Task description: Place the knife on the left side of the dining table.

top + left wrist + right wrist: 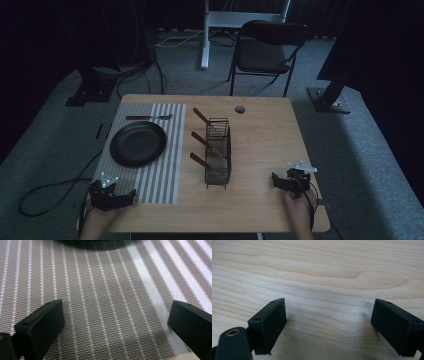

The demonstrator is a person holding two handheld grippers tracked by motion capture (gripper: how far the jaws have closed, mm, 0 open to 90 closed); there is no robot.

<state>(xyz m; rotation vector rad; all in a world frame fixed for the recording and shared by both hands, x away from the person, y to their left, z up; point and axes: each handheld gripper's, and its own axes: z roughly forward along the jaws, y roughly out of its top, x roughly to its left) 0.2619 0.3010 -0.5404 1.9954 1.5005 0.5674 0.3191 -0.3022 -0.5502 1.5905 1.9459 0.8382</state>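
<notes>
Three brown-handled utensils [202,140] stand in wire caddy [218,152] mid-tabletop [265,150]; one fork [149,117] lies on striped placemat [160,175] beyond black plate [138,143]. Place setting looks barely begun, most left. Left hand-held gripper [120,196] over placemat's near edge, right hand-held gripper [283,181] on bare wood: both jaws spread wide, empty.

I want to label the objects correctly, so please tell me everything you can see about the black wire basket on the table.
The wire basket is a narrow, upright rack of thin dark wire, apparently metal, standing on small feet on the bare wooden table, just right of the striped placemat. Three utensils with reddish-brown handles lean out of it toward the left, spaced along its length. Their working ends cannot be made out. Both grippers are apart from it.
</notes>
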